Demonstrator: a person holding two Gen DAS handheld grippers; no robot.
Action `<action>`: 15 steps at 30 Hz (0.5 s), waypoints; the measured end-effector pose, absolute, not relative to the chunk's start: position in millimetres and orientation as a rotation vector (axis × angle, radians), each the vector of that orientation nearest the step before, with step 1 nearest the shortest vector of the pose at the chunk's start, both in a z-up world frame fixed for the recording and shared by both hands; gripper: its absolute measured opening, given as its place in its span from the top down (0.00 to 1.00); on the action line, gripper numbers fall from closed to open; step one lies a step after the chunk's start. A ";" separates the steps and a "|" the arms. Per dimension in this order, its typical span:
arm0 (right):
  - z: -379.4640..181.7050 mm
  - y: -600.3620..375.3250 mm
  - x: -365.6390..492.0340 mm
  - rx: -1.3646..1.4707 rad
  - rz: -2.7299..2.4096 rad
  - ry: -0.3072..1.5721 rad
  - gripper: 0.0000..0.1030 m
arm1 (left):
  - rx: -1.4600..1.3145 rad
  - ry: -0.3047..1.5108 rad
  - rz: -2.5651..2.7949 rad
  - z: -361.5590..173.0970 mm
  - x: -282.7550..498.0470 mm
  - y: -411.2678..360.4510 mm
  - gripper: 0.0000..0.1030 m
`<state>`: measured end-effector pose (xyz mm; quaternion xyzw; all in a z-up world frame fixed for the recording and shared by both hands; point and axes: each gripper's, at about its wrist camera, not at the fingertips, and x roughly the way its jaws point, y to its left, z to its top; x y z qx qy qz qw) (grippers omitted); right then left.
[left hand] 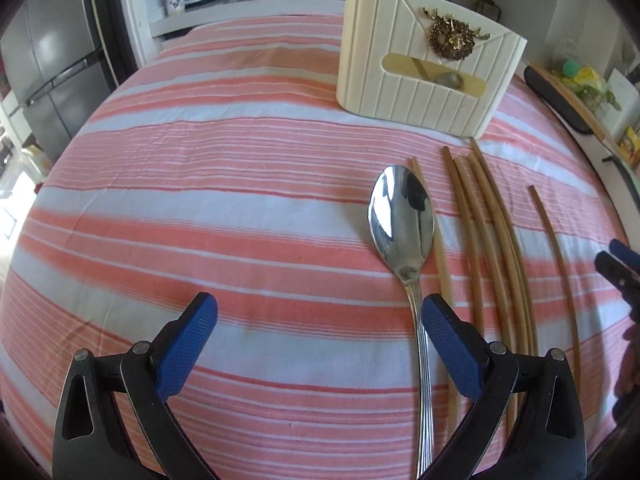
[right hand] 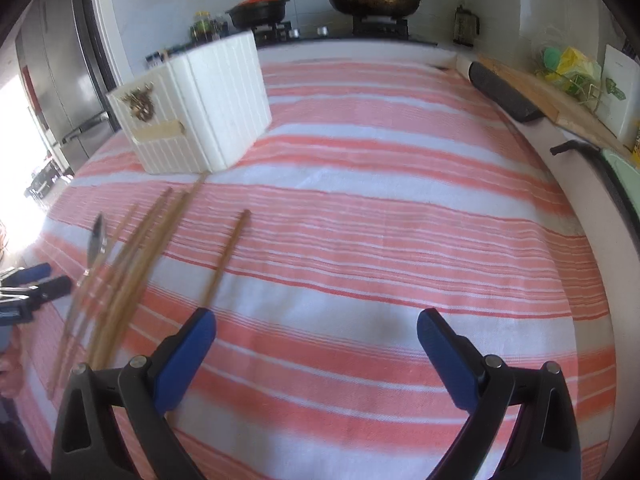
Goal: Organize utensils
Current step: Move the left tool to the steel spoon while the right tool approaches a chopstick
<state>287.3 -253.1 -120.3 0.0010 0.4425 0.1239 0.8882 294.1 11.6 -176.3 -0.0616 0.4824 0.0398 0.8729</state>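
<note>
A steel spoon (left hand: 402, 220) lies on the striped cloth, bowl toward the white ribbed utensil holder (left hand: 428, 68). Its handle runs back just inside the right finger of my left gripper (left hand: 320, 316), which is open and hovering over it. Several wooden chopsticks (left hand: 488, 232) lie beside the spoon on its right, one more (left hand: 556, 264) apart from them. In the right wrist view my right gripper (right hand: 316, 328) is open over bare cloth; a lone chopstick (right hand: 226, 256) ends by its left finger. The chopstick bundle (right hand: 136, 248), spoon (right hand: 96, 240) and holder (right hand: 192, 108) sit further left.
The pink and white striped cloth (left hand: 200, 184) covers the table. Behind it is a counter with a stove, a wok (right hand: 374, 2) and a black pot (right hand: 260, 10). A dark roll and wooden board (right hand: 532, 92) lie along the right edge. A fridge (left hand: 52, 68) stands at left.
</note>
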 end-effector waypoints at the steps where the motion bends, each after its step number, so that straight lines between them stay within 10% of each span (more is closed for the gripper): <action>1: -110.9 -247.0 277.9 -0.017 0.242 0.887 0.01 | -0.134 1.011 0.078 -178.4 294.7 11.4 0.01; 15: -113.0 -182.9 261.8 -0.108 0.259 0.990 0.02 | 0.019 0.999 0.046 -182.3 282.1 29.7 0.00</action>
